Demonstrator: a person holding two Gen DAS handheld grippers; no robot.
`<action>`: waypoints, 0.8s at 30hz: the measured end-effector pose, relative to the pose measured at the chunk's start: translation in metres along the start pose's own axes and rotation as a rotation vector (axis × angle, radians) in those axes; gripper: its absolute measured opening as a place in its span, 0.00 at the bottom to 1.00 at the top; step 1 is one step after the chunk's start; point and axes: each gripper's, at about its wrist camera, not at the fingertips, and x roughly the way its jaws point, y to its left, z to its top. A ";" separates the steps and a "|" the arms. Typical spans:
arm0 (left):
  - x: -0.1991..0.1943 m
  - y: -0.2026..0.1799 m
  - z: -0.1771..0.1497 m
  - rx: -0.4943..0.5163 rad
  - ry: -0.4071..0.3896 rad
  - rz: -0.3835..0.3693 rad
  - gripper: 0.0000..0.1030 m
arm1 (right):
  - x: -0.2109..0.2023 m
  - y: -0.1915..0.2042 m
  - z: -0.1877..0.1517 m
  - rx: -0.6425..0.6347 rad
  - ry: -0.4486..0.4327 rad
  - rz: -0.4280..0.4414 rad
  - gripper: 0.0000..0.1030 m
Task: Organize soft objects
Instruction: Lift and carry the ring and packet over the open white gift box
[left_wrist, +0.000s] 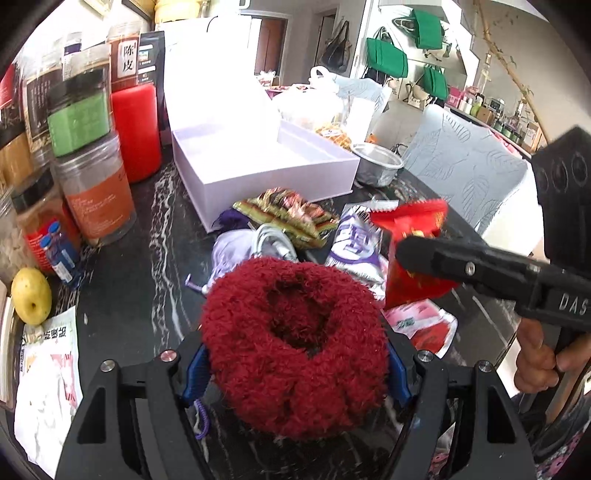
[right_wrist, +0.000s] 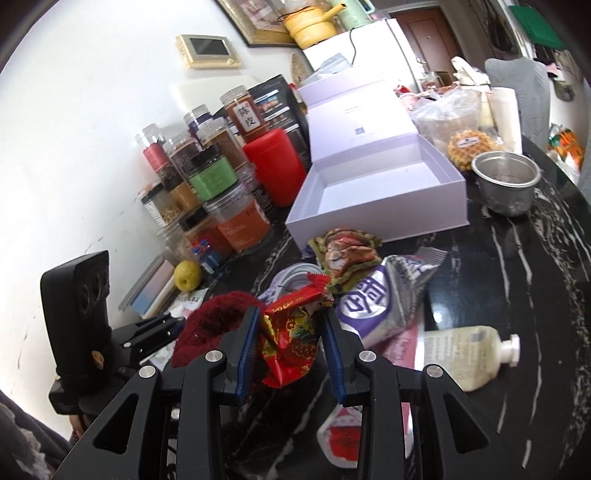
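Note:
My left gripper is shut on a fluffy dark red knit piece, held above the black marble table; it also shows in the right wrist view. My right gripper is shut on a red foil snack packet, seen in the left wrist view under the right gripper's finger. An open white box stands behind a pile with a gold-red pouch, a purple-white packet and a lilac cloth.
Jars and a red canister crowd the left side, with a yellow fruit. A metal pot stands right of the box. A cream pump bottle lies at the right. A pink-white packet lies below the pile.

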 end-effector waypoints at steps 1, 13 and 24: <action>-0.001 -0.002 0.003 0.002 -0.006 -0.002 0.73 | -0.002 -0.001 0.000 0.002 -0.001 -0.004 0.32; -0.010 -0.019 0.037 0.032 -0.060 0.003 0.73 | -0.028 -0.007 0.008 -0.002 -0.038 -0.066 0.32; -0.021 -0.024 0.076 0.050 -0.131 0.030 0.73 | -0.041 -0.001 0.036 -0.052 -0.085 -0.105 0.32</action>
